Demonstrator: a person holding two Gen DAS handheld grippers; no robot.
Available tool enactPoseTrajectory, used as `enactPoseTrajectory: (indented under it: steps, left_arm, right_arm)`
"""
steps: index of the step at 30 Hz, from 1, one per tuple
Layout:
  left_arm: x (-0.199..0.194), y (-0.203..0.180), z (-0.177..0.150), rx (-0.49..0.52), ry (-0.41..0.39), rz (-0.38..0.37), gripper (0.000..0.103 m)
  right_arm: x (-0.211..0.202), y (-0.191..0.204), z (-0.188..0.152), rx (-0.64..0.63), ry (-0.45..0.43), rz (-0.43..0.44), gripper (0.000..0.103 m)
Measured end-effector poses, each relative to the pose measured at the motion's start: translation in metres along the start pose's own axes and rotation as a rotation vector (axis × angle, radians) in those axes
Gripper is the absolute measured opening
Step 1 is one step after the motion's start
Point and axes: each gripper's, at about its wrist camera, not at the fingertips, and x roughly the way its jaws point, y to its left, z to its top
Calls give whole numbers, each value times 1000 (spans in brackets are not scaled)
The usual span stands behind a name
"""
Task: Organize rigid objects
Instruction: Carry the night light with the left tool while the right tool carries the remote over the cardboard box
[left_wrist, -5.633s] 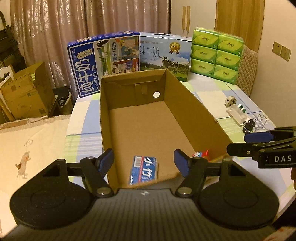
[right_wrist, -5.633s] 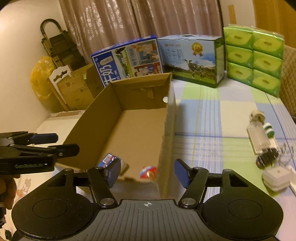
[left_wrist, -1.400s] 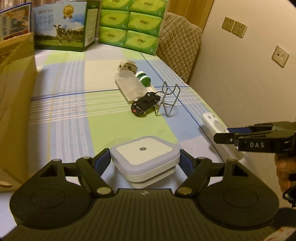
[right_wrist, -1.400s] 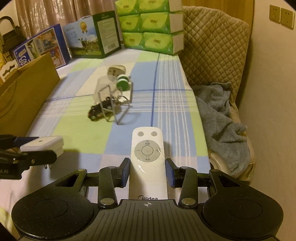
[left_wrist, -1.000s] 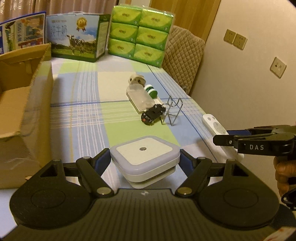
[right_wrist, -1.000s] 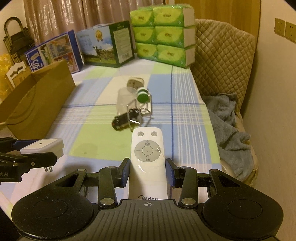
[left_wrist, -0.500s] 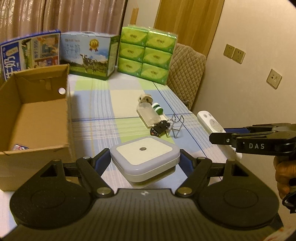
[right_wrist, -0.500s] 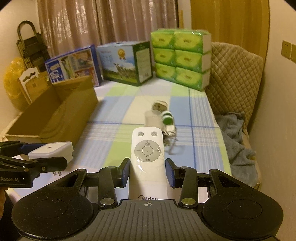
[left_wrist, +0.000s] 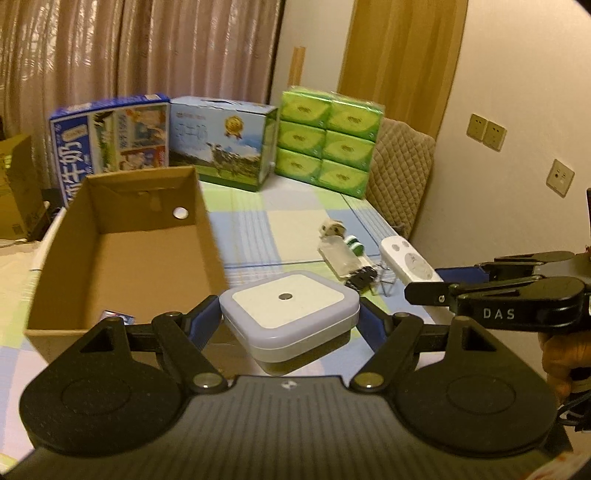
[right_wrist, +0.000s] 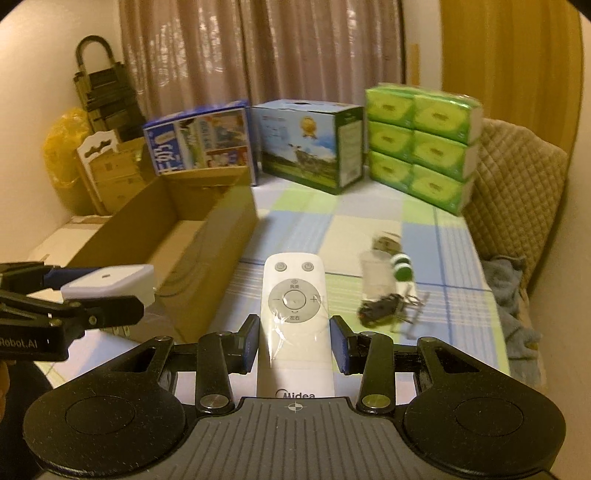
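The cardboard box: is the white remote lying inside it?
No, the white remote is held in the right gripper, outside the cardboard box.

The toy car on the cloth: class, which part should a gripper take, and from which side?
Grip the toy car across its narrow body, coming from above. It lies low and long on the cloth, with the wire rack close on one side and the clear bottle just behind, so a sideways approach looks crowded.

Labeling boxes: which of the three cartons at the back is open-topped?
The plain brown cardboard box, nearest the left gripper; the two printed milk cartons behind it are closed.
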Motion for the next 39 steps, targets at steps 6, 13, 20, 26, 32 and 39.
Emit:
enactPoseTrajectory:
  steps: [6,13,20,26,32,39]
  left_arm:
    - [-15,23,3,-10,-5,48,75]
    - [-26,57,10,-26,-20,104,75]
    - [-26,96,25,-21,-37,158,75]
    - [-9,127,40,5,-31,216,75]
    - [18,154,50,-1,-9,235,75]
    - [51,171,56,-19,4,230,75]
  right_arm:
    - [10,27,8,-31,2,38,38]
    - [29,62,25,-73,3,97,38]
    - [55,95,49,-115,-4,150,38]
    - [85,116,70,-152,7,178,38]
    - [122,122,87,-131,32,188,38]
    - [157,123,100,-98,47,167,38]
